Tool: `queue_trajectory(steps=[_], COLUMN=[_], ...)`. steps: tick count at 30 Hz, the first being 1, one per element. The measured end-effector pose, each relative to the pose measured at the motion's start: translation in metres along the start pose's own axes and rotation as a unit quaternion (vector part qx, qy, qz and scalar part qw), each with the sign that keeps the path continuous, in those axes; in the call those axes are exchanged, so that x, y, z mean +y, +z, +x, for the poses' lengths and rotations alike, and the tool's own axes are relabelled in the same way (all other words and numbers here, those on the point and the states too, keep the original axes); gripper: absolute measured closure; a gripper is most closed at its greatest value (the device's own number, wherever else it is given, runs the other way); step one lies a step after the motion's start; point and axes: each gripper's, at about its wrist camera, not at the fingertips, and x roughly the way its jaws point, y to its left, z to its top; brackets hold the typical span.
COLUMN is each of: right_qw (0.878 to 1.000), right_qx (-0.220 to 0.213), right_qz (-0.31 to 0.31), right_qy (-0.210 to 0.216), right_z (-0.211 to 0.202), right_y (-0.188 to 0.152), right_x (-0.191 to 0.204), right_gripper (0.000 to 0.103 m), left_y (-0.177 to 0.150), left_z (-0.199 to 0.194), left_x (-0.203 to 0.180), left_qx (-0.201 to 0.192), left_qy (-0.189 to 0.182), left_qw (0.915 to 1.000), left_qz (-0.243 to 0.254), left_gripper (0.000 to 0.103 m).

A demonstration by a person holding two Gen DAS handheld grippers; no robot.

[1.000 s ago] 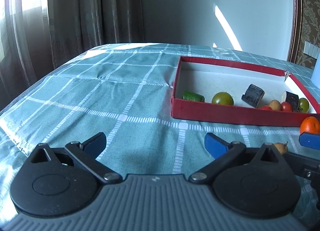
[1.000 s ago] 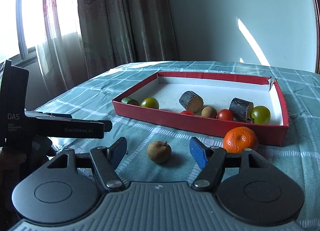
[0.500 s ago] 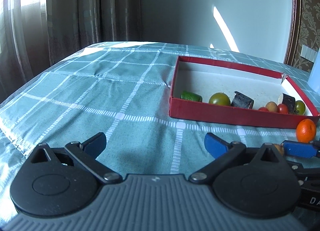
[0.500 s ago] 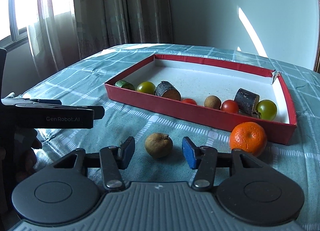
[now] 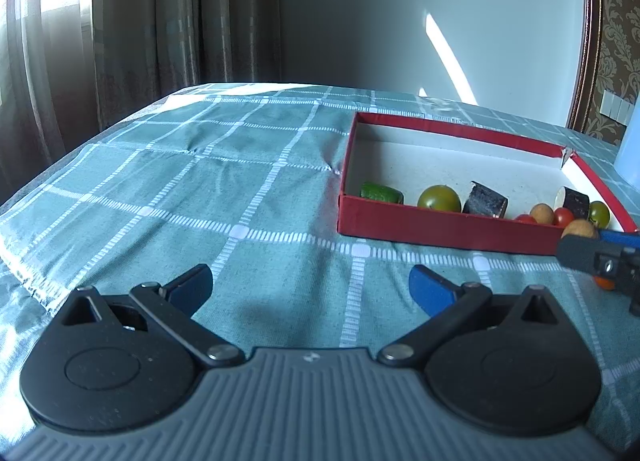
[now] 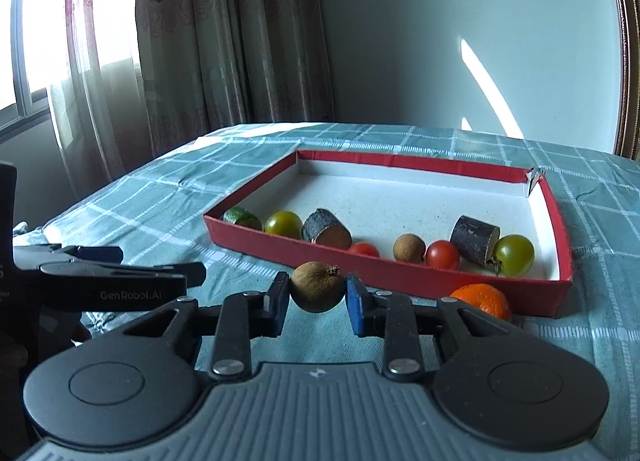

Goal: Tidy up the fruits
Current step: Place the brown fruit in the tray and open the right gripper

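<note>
The right gripper (image 6: 318, 303) has its fingers clamped on a small brown fruit (image 6: 317, 287), one blue pad on each side, and holds it just in front of the near wall of the red box (image 6: 562, 237). The step in hand, as I judge it, is carrying this fruit over that wall and setting it down inside. To do it well, lift enough that the fruit's underside clears the wall, since it sits about level with the rim from this view. Then aim for the bare white floor behind the row of things along the near wall, not on top of them: a red tomato (image 6: 363, 249) and a tan round fruit (image 6: 409, 248) lie right behind the wall, straight ahead. Lower before releasing, because a round fruit dropped from height will likely roll. The grip is near the fruit's widest part, which should hold.

The left gripper (image 5: 310, 287) hovers over the checked cloth on the surface (image 5: 168, 197), well to the left of the box, its fingers wide apart and holding nothing.

An orange (image 6: 482, 301) lies outside the box, touching or almost touching its near wall; the right gripper's linkage covers its lower part. Whether the held fruit is clear of the cloth cannot be read for certain. In the left view the fruit shows only as a tan cap above the right gripper's dark arm. The dark cut chunks (image 6: 327, 223) in the box are hard to identify.
</note>
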Motion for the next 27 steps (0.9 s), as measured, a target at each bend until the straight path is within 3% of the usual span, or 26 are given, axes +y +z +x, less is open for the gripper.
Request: queue_trajectory(steps=[6,15,24,27], right_qw=[0.999,0.997,0.996,0.995], right_qx=[-0.040,-0.018,-0.001,-0.011], right_qz=[0.008,0.011,0.028,0.033], right_qy=[-0.036,-0.077,-0.086,-0.089], right_z=[0.008,0.049,0.059,0.052], right_y=[0.033,0.036,0.028,0.030], right_x=[-0.016,-0.035,-0.045,-0.046], right_gripper=[0.074,0.073,0.072,0.061], left_y=[0.000,-0.001,-0.001,-0.001], left_z=[0.001,0.003,0.004,0.004], left_x=[0.000,0.000,0.000,0.000], left_qx=[0.001,0.005,0.007,0.007], left_qy=[-0.001,-0.009,-0.012,-0.010], left_qw=[1.0000,0.9999,0.9999,0.9999], left_qz=[-0.001,-0.002,-0.002,-0.003], left_gripper=[0.000,0.000,0.000,0.000])
